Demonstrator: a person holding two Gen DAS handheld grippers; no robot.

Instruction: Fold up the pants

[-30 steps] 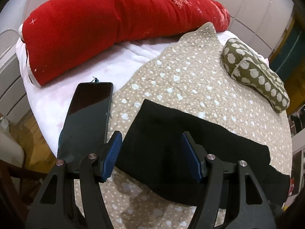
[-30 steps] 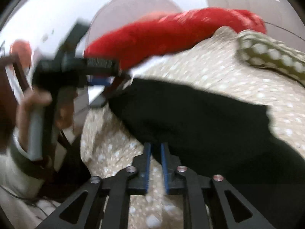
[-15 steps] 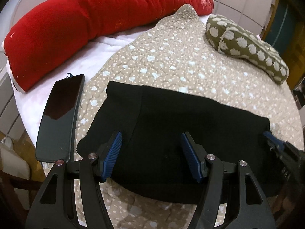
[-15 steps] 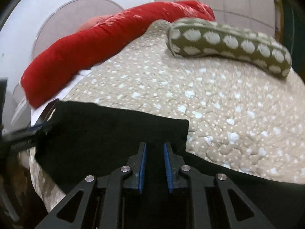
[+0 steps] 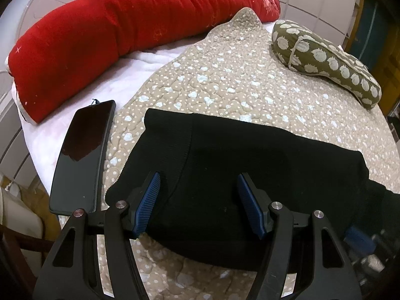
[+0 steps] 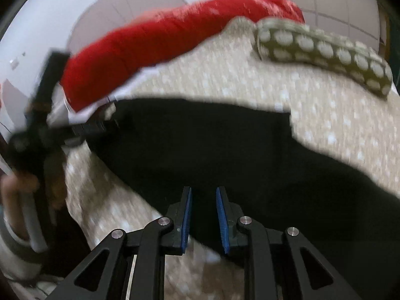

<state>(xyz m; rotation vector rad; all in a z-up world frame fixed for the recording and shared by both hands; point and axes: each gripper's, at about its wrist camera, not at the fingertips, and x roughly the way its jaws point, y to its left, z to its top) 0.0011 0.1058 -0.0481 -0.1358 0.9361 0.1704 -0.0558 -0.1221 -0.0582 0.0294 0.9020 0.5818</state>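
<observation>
**Folding pants on a quilted bed, both claws over black cloth**

Hovering over the bed, I hold my left gripper (image 5: 198, 203) above the black pants (image 5: 250, 175), which lie folded in a broad dark slab across the near part of the beige spotted quilt (image 5: 225, 75). Its blue-padded jaws stand wide apart, released, with the near-left part of the pants showing between them; the pads press on nothing that I can see. The ribbed edge of the pants runs along the left side, close to a dark phone (image 5: 82, 157) that lies flat on the white sheet (image 5: 130, 75), just beside the quilt's edge.

My right gripper (image 6: 203, 215) points down at the near edge of the same pants (image 6: 225, 150), where cloth meets quilt (image 6: 325, 115). Its jaws are opening, a narrow gap between the blue pads, dark fabric showing in that gap; the pads do not appear to pinch it. This view is blurred.

At the far side of the bed a long red bolster (image 5: 125, 32) curves along the headboard, and an olive pillow with pale spots (image 5: 325, 60) lies on the quilt's far right. In the right-hand view my left hand (image 6: 22, 190) grips its tool's handle at the left edge.
</observation>
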